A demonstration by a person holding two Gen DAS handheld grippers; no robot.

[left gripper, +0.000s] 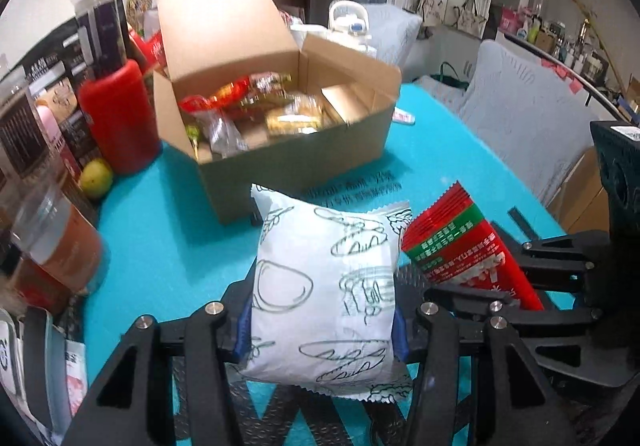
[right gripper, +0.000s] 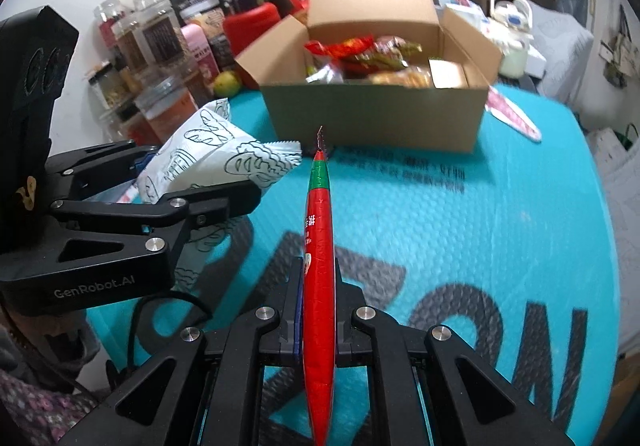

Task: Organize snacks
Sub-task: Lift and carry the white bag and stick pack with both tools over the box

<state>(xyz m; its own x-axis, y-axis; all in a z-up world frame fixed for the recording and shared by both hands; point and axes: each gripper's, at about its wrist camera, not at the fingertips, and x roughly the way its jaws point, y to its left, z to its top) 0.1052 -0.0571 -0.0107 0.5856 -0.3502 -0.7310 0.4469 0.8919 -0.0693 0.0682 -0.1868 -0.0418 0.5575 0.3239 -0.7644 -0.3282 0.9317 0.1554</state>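
Left tongs (left gripper: 322, 326) clamped on white snack pouch (left gripper: 326, 294), held above teal surface (left gripper: 168, 246). Right tongs (right gripper: 318, 310) pinched on red snack bar (right gripper: 319, 286), edge-on. Open cardboard box (left gripper: 296, 150) of snacks beyond both.

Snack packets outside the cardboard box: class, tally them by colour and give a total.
White packet with line drawings, held in the left tongs: 1
Red and green packet, held in the right tongs: 1
Red and white packet lying on the mat beside the box: 1
Total: 3
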